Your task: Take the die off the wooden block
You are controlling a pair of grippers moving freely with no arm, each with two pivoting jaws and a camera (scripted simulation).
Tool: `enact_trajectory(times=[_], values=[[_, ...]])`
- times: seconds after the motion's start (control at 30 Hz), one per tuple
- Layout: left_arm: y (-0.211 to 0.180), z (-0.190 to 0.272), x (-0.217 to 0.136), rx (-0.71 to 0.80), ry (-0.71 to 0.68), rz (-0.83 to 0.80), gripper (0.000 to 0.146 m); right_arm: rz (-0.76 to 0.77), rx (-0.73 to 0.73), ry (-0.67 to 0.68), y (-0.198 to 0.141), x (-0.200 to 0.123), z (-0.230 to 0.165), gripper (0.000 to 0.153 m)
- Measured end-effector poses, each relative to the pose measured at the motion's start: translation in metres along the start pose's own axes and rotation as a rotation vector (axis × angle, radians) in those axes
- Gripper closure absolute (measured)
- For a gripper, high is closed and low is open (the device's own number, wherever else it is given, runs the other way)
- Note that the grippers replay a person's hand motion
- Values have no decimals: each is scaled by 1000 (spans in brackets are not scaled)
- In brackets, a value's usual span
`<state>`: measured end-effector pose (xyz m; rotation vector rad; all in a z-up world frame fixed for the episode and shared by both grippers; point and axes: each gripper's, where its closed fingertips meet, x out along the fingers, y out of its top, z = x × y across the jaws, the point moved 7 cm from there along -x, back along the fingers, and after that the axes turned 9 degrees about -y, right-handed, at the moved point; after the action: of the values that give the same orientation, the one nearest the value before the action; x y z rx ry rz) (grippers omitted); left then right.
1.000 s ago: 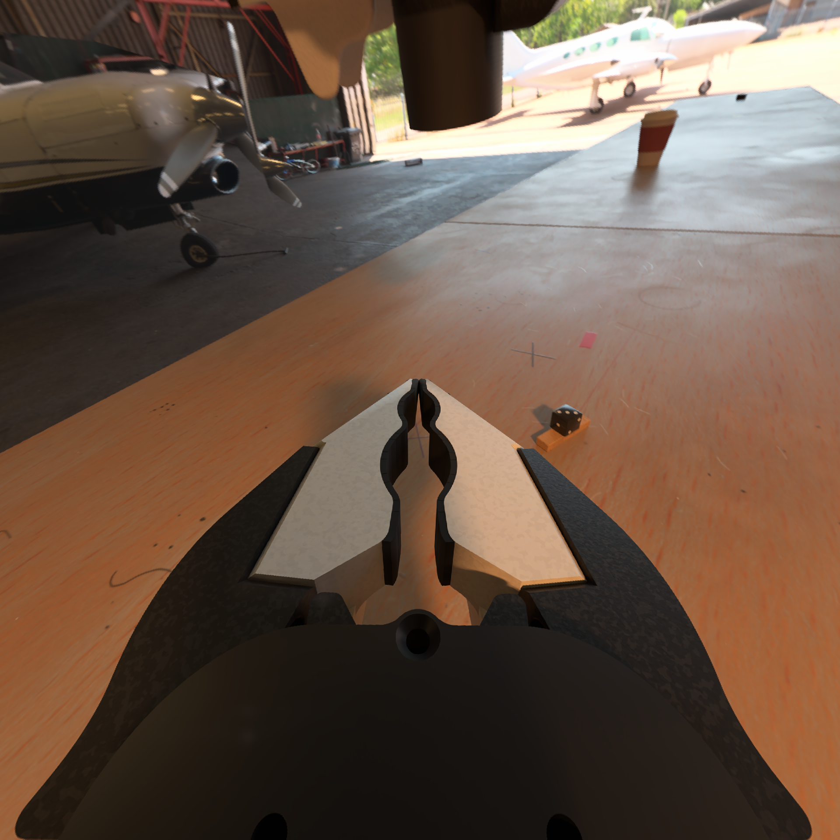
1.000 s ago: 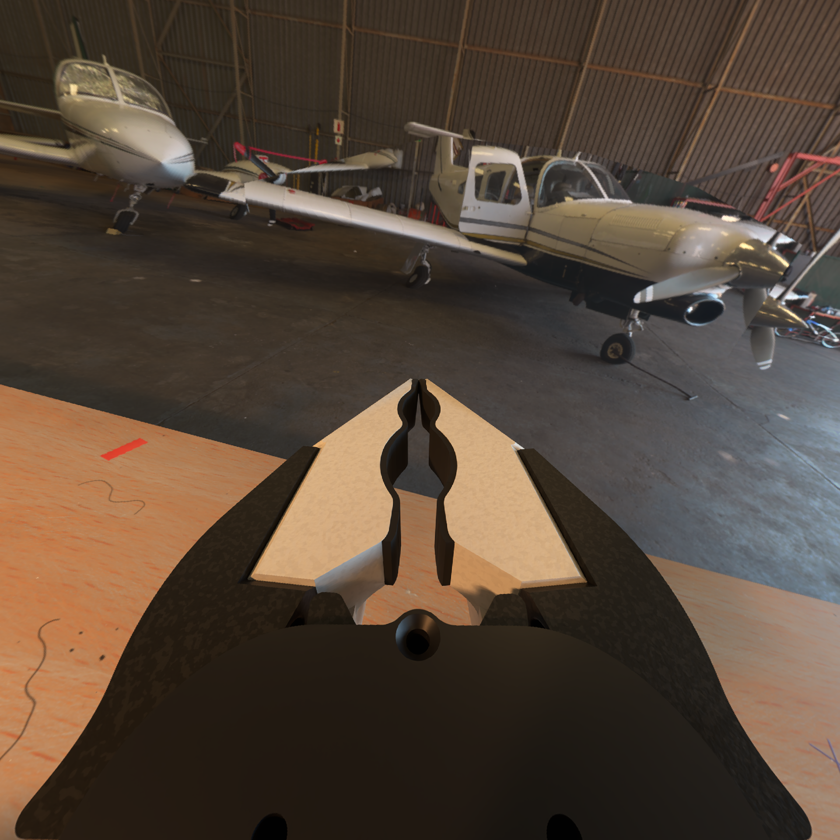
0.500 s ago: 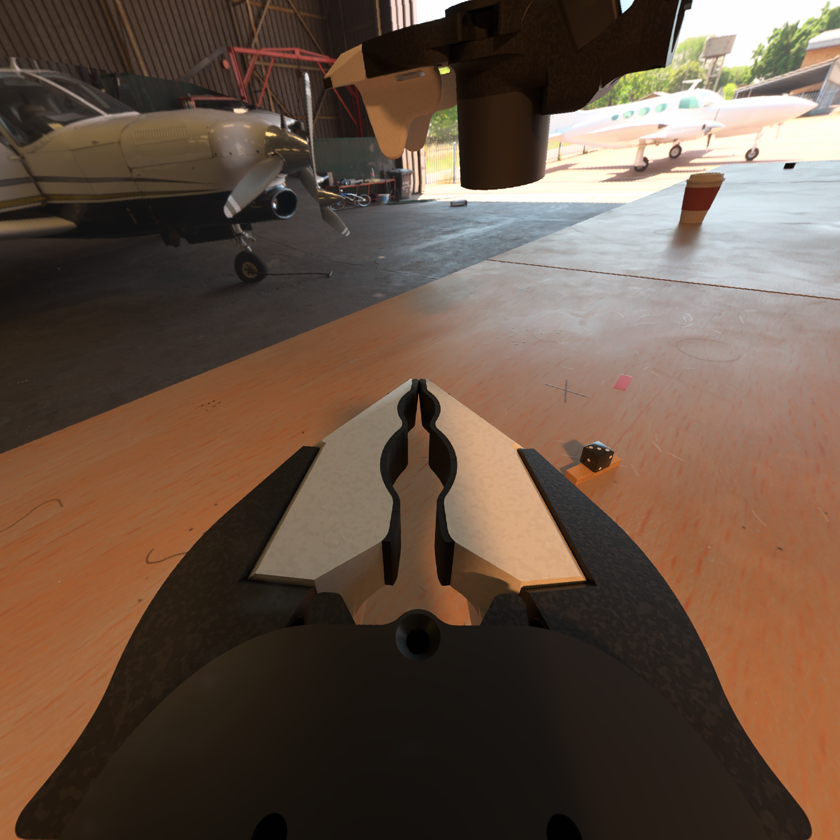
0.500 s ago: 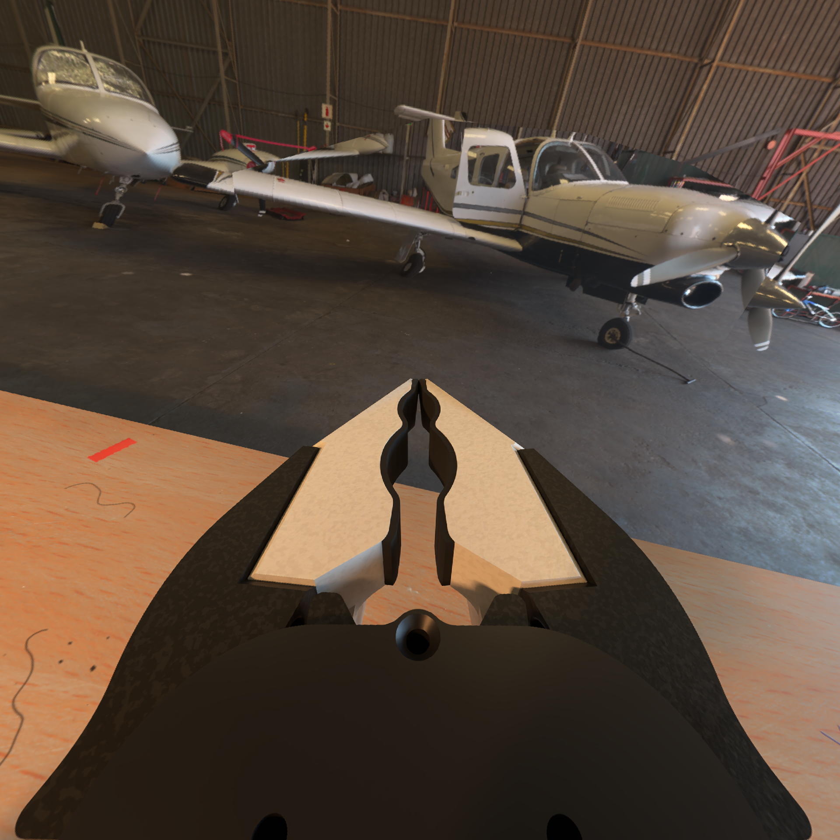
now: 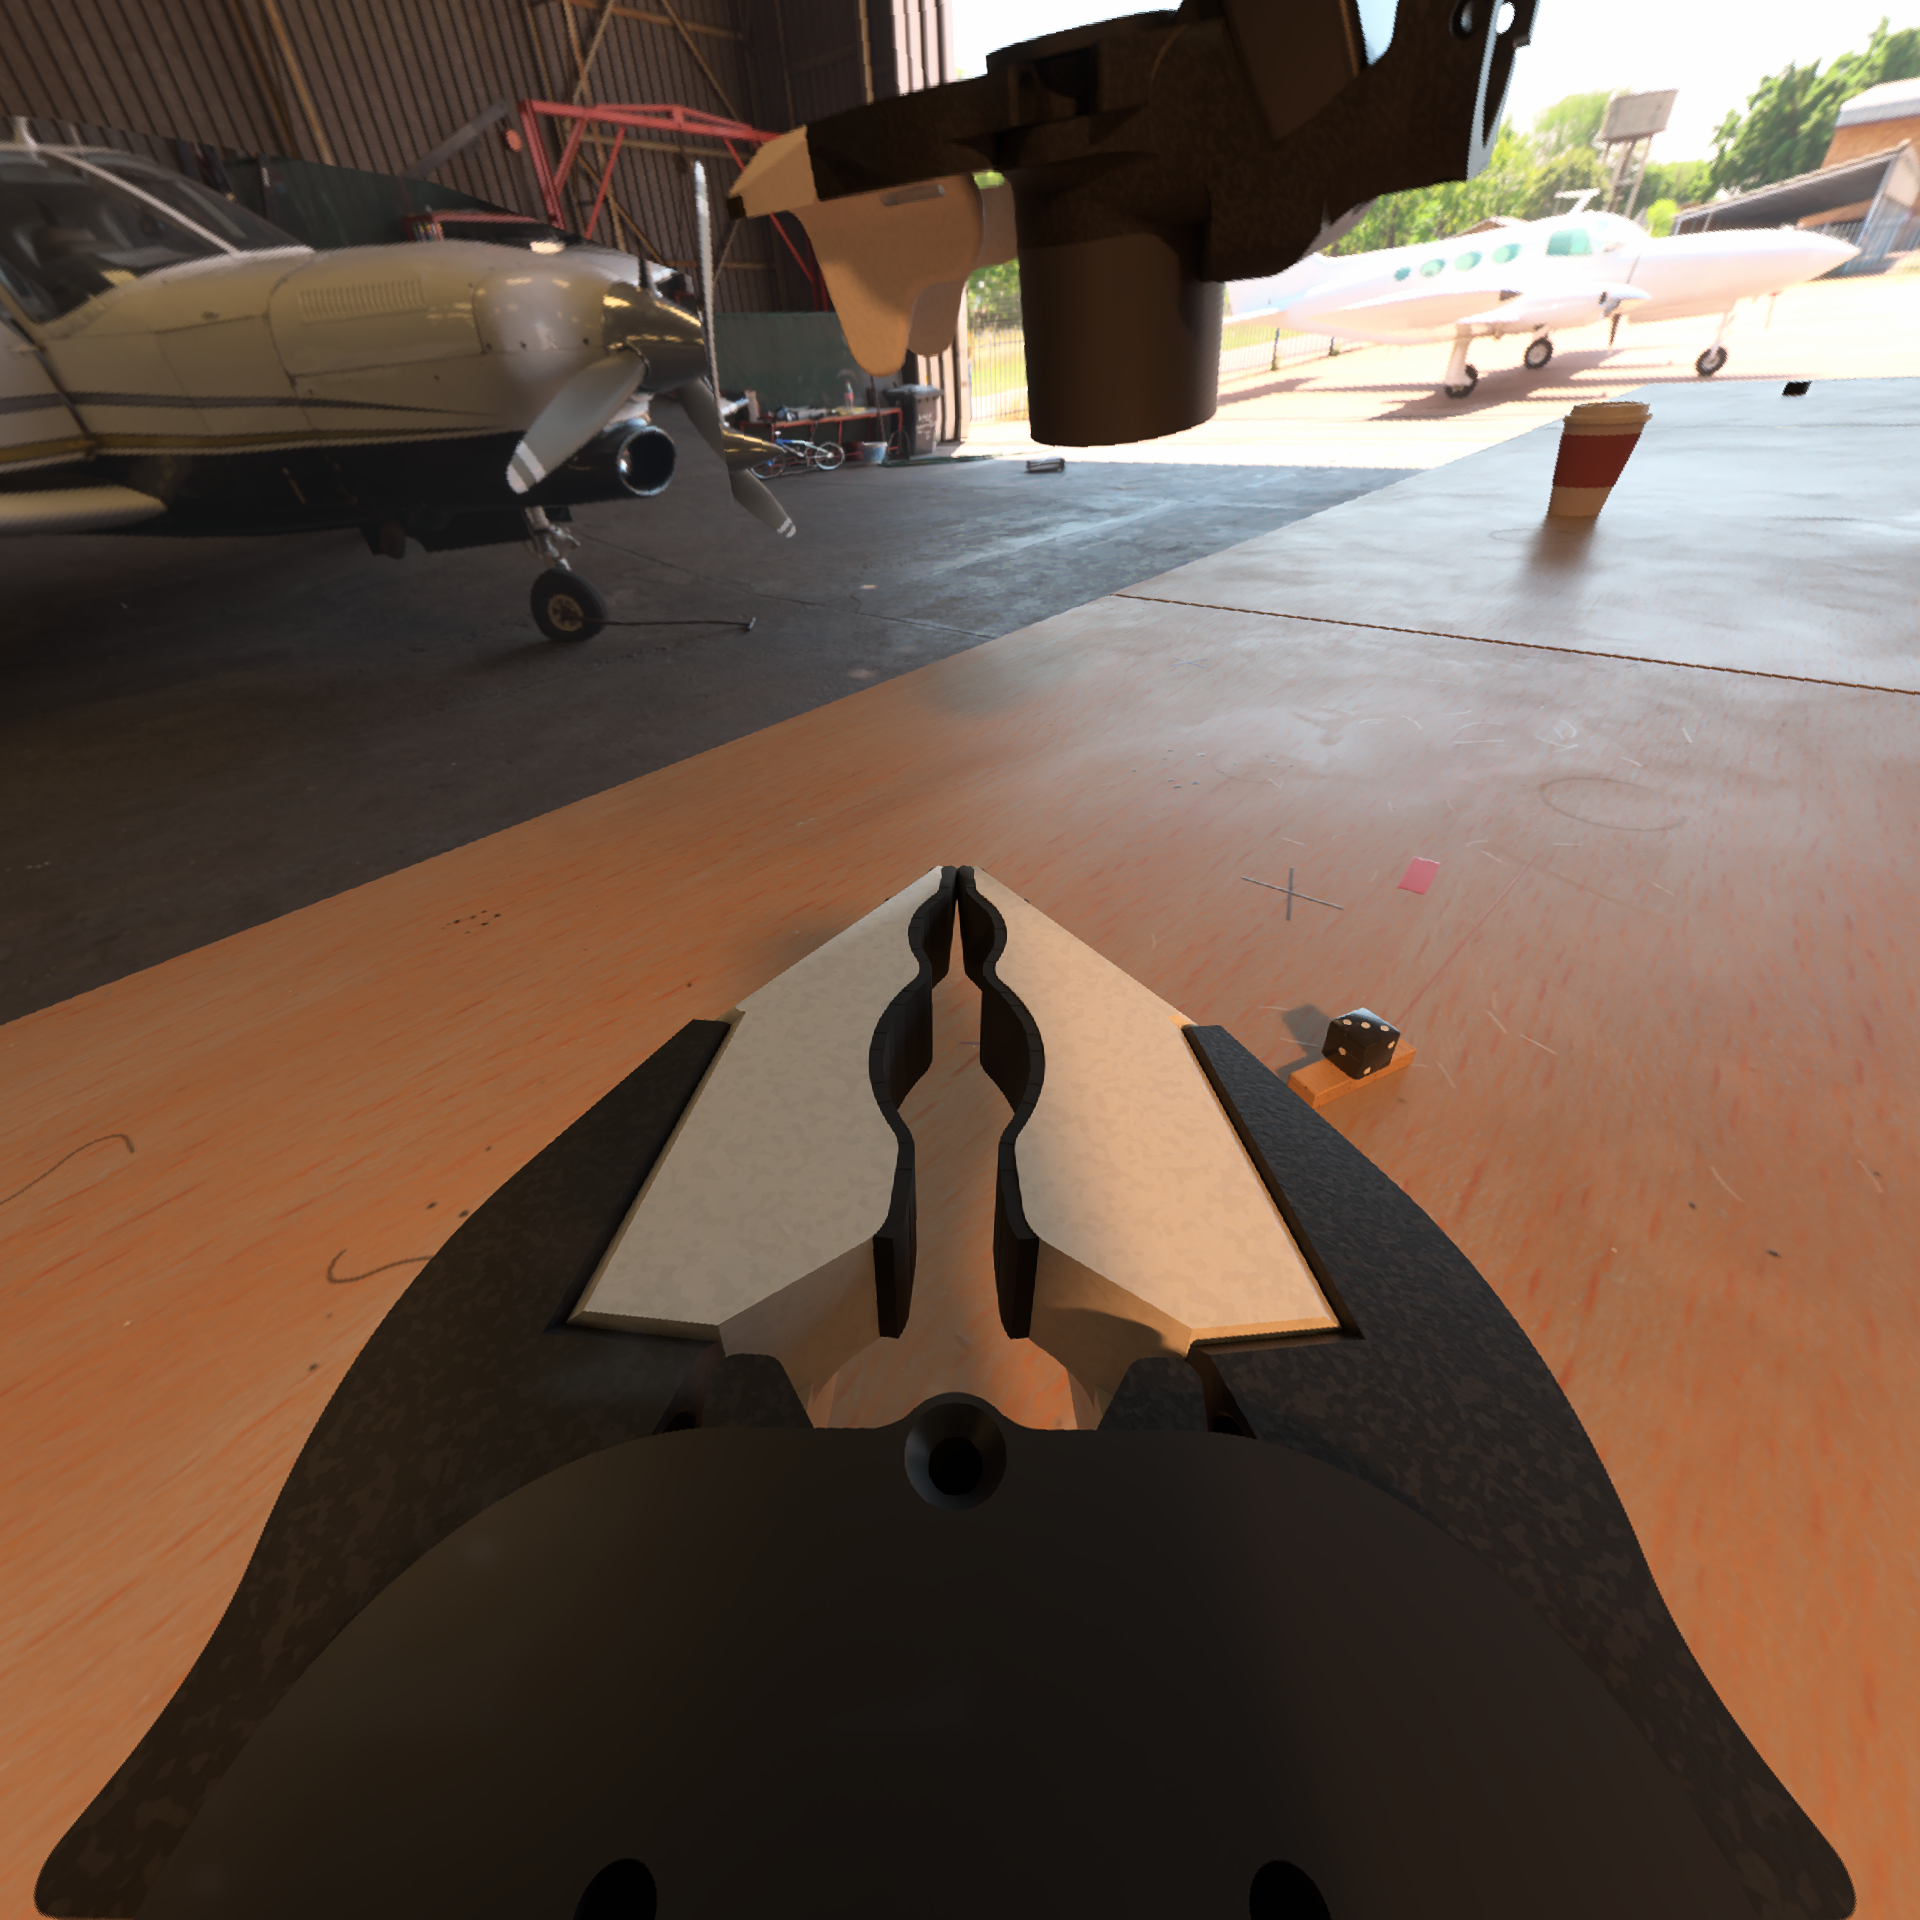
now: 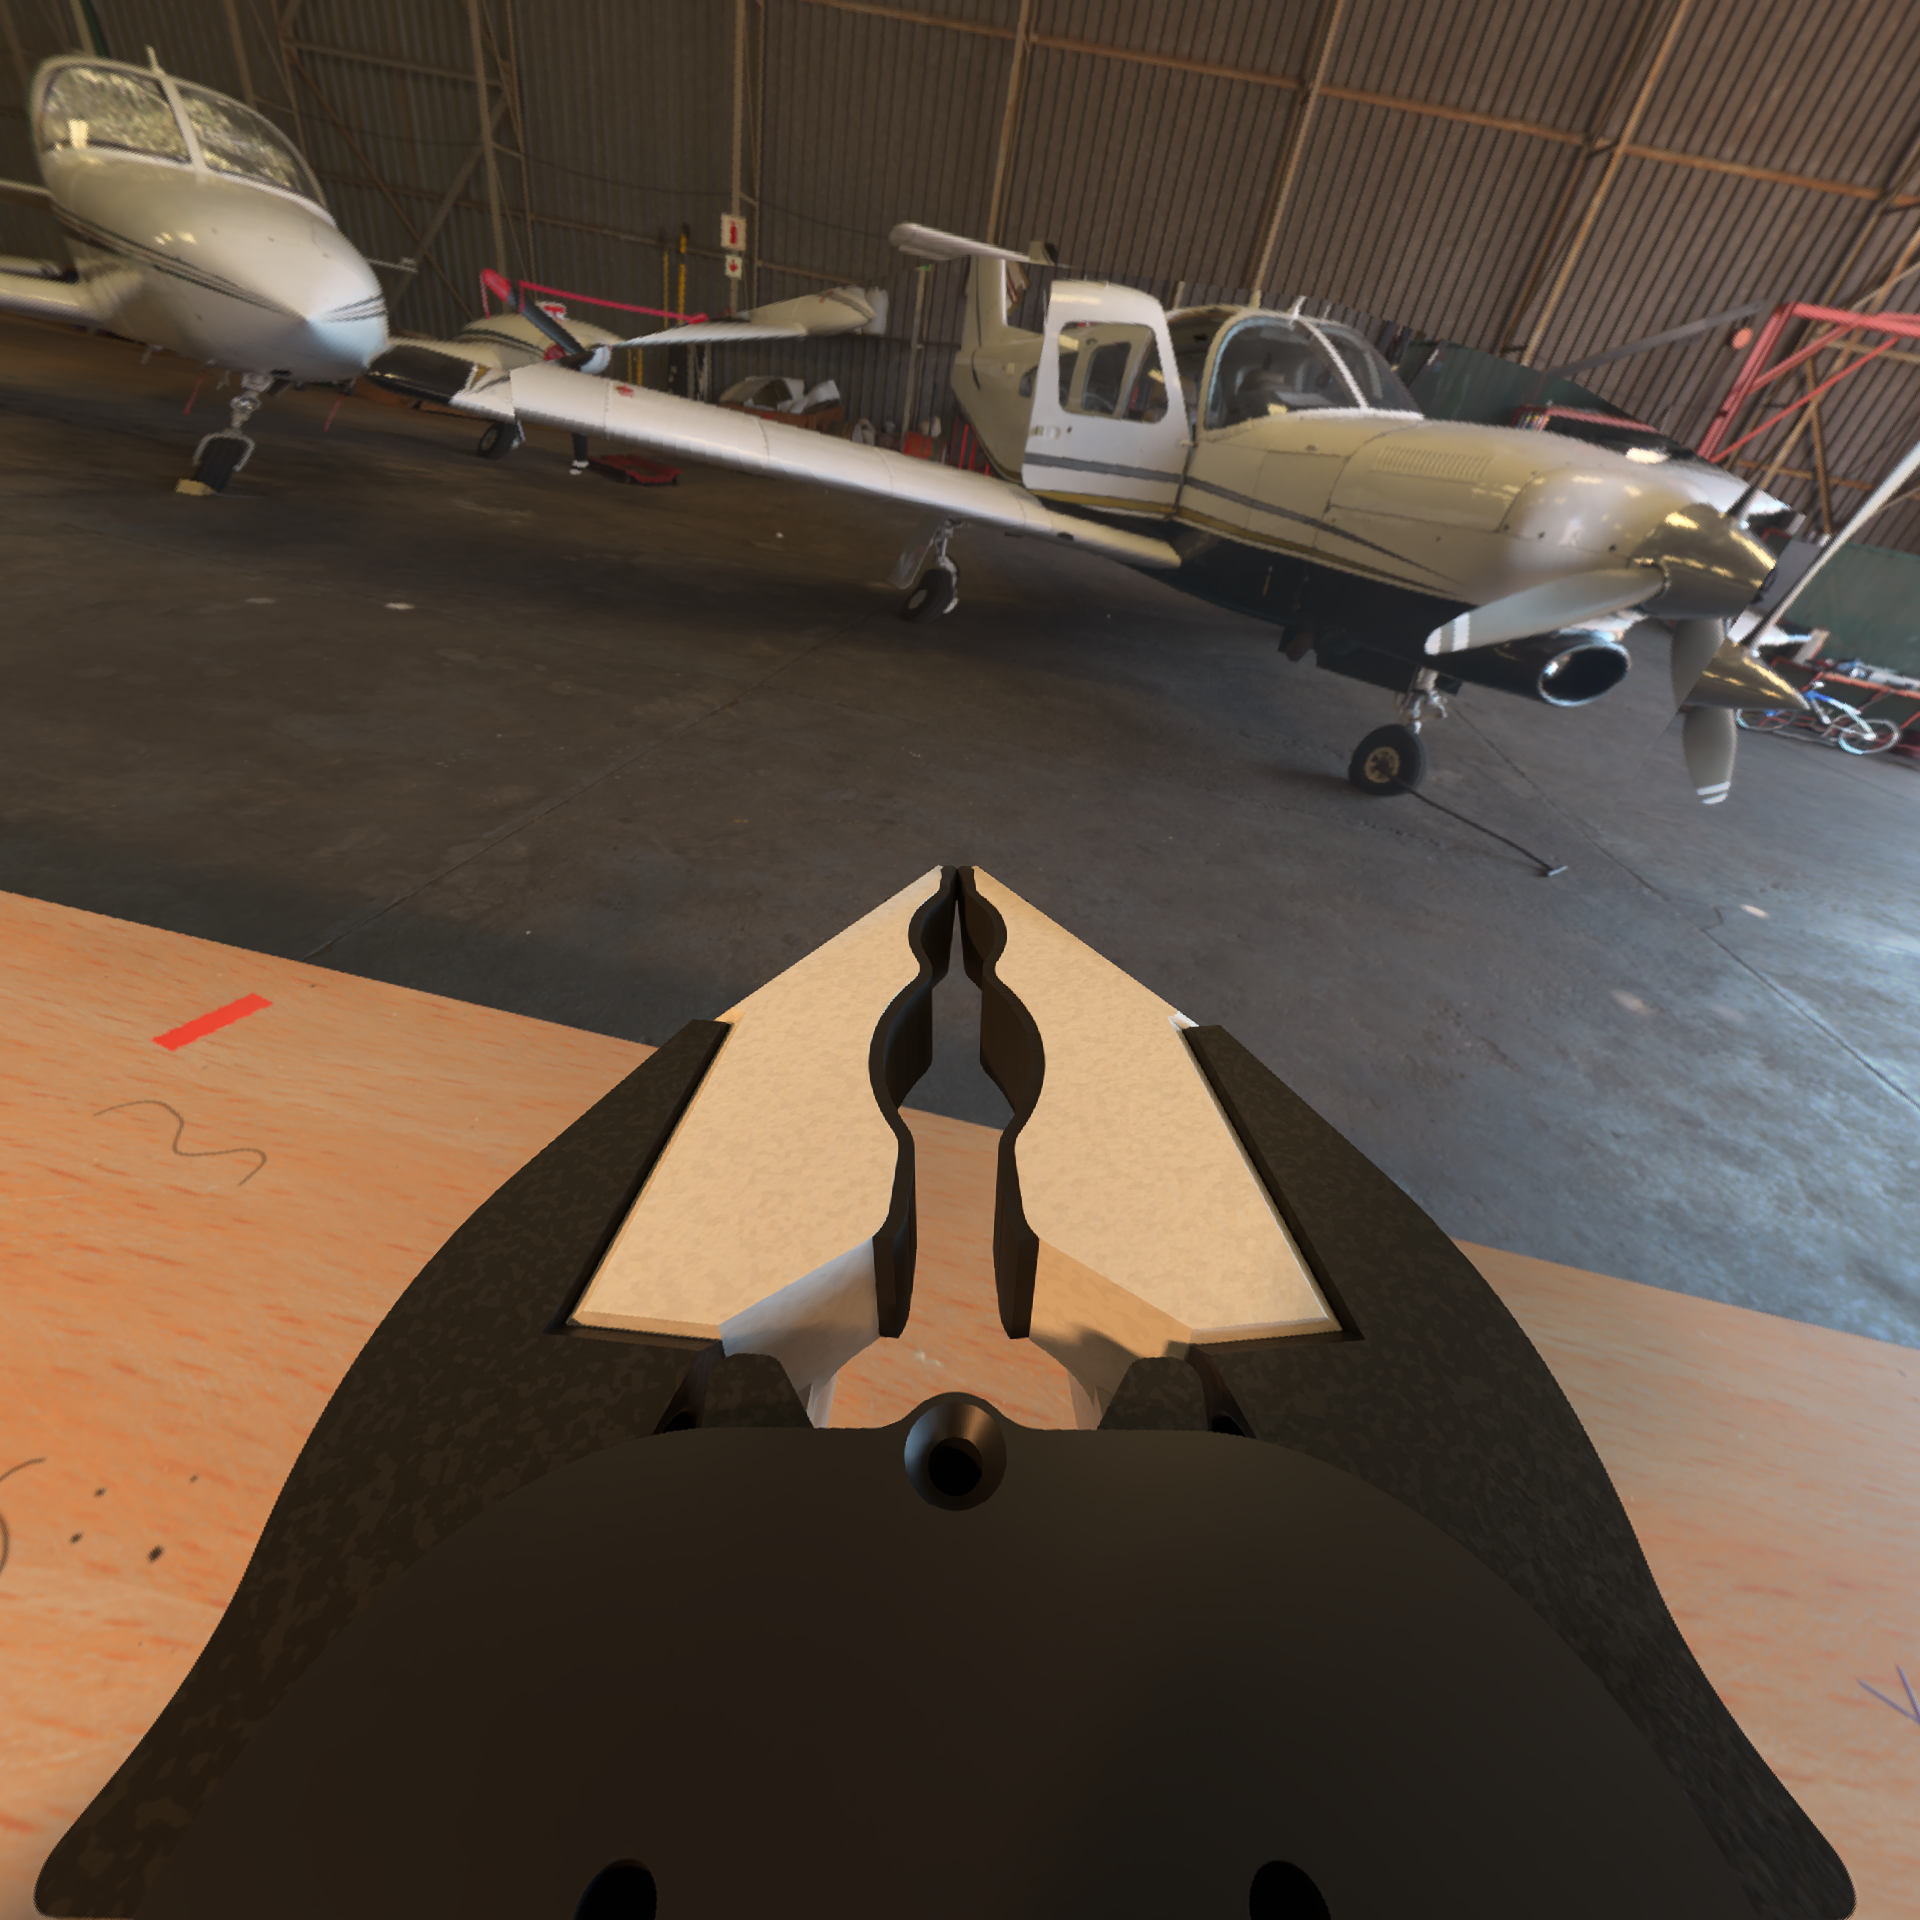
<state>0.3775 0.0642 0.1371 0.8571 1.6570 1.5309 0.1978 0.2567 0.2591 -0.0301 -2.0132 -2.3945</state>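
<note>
A black die [image 5: 1360, 1041] with white pips sits on a small flat wooden block [image 5: 1351, 1077] on the wooden table, in the left wrist view, to the right of my left gripper [image 5: 956, 878]. The left gripper is shut and empty, low over the table, with the die a short way off to its right. My right gripper [image 6: 956, 878] is shut and empty, pointing past the table's edge toward the hangar floor. The right gripper also shows high in the left wrist view [image 5: 1122, 208], above the table. The die and block are not in the right wrist view.
A red and cream paper cup [image 5: 1595, 457] stands far off on the table at the right. A small pink marker [image 5: 1418, 875] and a pencilled cross [image 5: 1288, 891] lie beyond the die. A red strip [image 6: 213, 1020] lies on the table left of the right gripper. The table edge [image 6: 1558, 1299] runs just ahead of it.
The left wrist view has tilted up and swung, so the die and block now sit lower and further right in it. The right gripper has shifted slightly. Both grippers stay shut.
</note>
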Motion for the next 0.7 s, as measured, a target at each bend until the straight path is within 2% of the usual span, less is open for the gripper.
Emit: enact_trajectory(times=[0.33, 0.7], values=[[-3, 1, 3, 1, -18, -19, 146, -45, 7, -6, -32, -16, 14, 153], [-4, 1, 3, -4, -26, -23, 146, -9, -35, 21, -12, -6, 17, 153]])
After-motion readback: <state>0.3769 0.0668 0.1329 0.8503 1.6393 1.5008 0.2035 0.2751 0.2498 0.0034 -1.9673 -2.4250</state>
